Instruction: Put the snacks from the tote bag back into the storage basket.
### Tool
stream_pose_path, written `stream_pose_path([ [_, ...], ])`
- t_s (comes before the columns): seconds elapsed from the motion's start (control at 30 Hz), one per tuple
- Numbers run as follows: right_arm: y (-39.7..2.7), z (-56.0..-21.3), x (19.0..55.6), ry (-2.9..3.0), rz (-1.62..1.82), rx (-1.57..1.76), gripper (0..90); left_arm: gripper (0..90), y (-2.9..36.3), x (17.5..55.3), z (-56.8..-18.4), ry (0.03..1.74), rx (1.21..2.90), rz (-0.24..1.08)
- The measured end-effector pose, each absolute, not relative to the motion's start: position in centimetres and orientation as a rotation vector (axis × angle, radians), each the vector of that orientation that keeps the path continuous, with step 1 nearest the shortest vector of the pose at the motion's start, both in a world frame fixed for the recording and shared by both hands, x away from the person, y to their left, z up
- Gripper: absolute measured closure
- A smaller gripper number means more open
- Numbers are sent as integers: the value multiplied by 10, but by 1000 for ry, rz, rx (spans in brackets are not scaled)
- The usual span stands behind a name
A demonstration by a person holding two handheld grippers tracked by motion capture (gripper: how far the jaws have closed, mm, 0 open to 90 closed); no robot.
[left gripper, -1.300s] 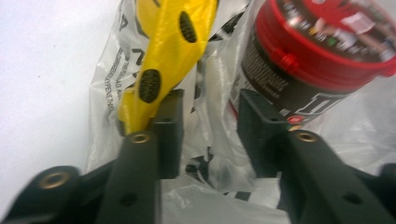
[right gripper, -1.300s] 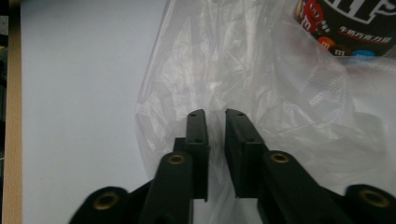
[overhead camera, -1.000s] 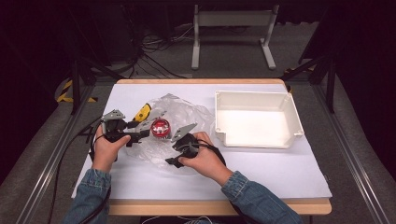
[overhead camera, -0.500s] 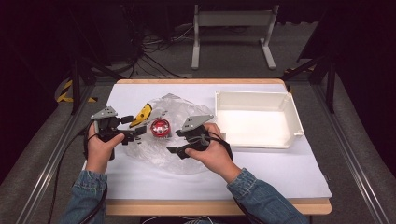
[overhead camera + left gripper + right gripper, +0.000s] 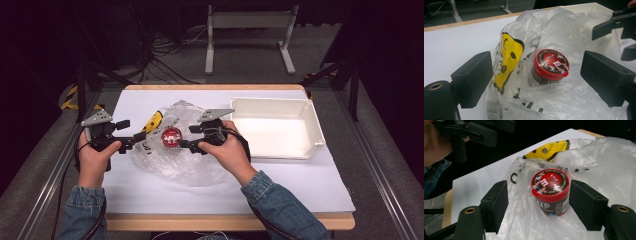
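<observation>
A red-lidded candy can [image 5: 171, 136] stands upright among the folds of a clear plastic bag [image 5: 180, 165] with a yellow smiley print [image 5: 152, 121]. I cannot tell whether the can is inside the bag. My left gripper [image 5: 130, 134] hovers just left of the can, open, its jaws having just been opening; in its own view the can [image 5: 549, 67] lies ahead between the wide jaws. My right gripper [image 5: 189, 137] is just right of the can, also open after its jaws widened. In its view the can [image 5: 550, 191] stands between the pads [image 5: 585, 203], unpressed.
A white tray [image 5: 280, 104] sits on the white table cover [image 5: 280, 190] to the right of the bag. The other gripper [image 5: 614, 22] shows across the bag in the left gripper view. A metal stand [image 5: 250, 20] is on the floor behind the table.
Both hands have lifted their grippers off the bag and drawn slightly apart. The jaws of both stand wider than before. The can stays in place.
</observation>
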State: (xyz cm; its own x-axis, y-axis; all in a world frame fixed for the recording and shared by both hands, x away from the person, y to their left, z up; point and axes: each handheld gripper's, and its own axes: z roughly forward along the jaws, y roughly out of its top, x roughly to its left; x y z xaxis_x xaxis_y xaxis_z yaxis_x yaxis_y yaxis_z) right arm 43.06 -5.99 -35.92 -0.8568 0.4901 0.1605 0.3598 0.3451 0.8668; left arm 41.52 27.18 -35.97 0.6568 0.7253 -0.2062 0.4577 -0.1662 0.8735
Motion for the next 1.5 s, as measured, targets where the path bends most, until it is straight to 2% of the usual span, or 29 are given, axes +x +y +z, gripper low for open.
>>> stream_pose_path([
  [0.23,-52,-361,440,2457,1470,814,228,117,276,411,-355,957,1813,332],
  [0.7,-26,-383,460,2482,1354,853,224,113,274,405,-353,935,1828,341],
  [0.83,-18,-391,463,2489,1332,859,213,113,274,404,-353,935,1828,344],
  [1.03,-7,-401,466,2488,1311,859,149,112,275,402,-356,943,1831,341],
  [1.5,13,-417,472,2497,1261,867,142,112,274,404,-360,946,1846,330],
])
